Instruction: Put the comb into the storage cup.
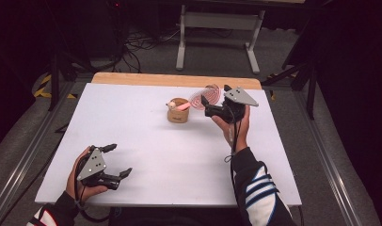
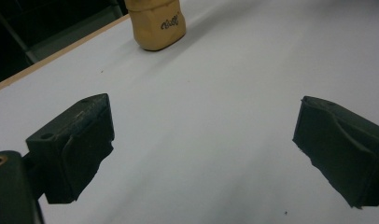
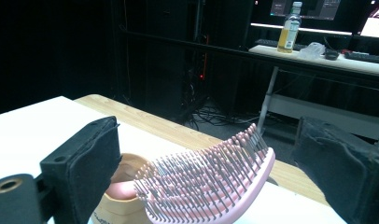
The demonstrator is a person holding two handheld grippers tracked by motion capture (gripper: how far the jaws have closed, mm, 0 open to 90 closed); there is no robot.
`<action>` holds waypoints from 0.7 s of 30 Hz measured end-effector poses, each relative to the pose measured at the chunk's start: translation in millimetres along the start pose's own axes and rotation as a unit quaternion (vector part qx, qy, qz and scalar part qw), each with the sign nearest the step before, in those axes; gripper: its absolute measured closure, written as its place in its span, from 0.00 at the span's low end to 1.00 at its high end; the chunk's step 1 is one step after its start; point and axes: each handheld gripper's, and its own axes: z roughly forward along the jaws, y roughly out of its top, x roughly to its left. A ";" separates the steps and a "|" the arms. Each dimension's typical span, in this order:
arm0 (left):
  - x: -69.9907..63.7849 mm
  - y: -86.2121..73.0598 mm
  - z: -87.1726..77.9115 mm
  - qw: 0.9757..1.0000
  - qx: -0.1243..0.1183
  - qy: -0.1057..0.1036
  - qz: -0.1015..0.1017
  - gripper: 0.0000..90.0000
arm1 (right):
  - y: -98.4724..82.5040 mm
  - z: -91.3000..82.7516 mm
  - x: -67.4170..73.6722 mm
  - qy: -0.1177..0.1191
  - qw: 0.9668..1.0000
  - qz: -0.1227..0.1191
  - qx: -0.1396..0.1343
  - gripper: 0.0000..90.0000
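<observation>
Forearms are seen entering from the near edge of the white desk (image 1: 147, 141). The left gripper (image 1: 115, 161) is held low over the near left part of the desk, aimed toward the far right, with its jaws spread wide and nothing between them. The right gripper (image 1: 214, 99) is raised near the far right edge, pointed left, its jaws also spread apart, with one pink brush (image 3: 211, 184) lying between them but not visibly pinched. The brush's handle is lodged in one tan cup (image 1: 178, 111) standing upright near the middle of the far edge; its long axis is tilted up to the right, head toward the right gripper, bristles turned toward that gripper's camera
</observation>
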 end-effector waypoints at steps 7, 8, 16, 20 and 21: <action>0.0 0.1 -0.4 1.000 -0.001 0.000 0.000 0.07 | 2.8 -2.5 2.8 0.002 1.000 -0.011 -0.002 0.08; 0.1 0.1 -0.4 1.000 -0.001 0.001 0.000 0.07 | 3.4 -3.6 3.0 0.003 1.000 -0.011 -0.004 0.08; -0.3 0.0 0.1 1.000 0.000 0.000 0.000 0.07 | 5.1 -10.1 2.7 0.003 1.000 -0.016 -0.011 0.09; -0.2 -0.1 0.4 1.000 0.000 -0.001 0.001 0.07 | 6.2 -13.3 2.6 0.001 1.000 -0.012 -0.016 0.09; -0.3 -0.2 0.7 1.000 0.001 -0.001 0.001 0.07 | 6.4 -14.1 2.4 0.003 1.000 -0.014 -0.016 0.09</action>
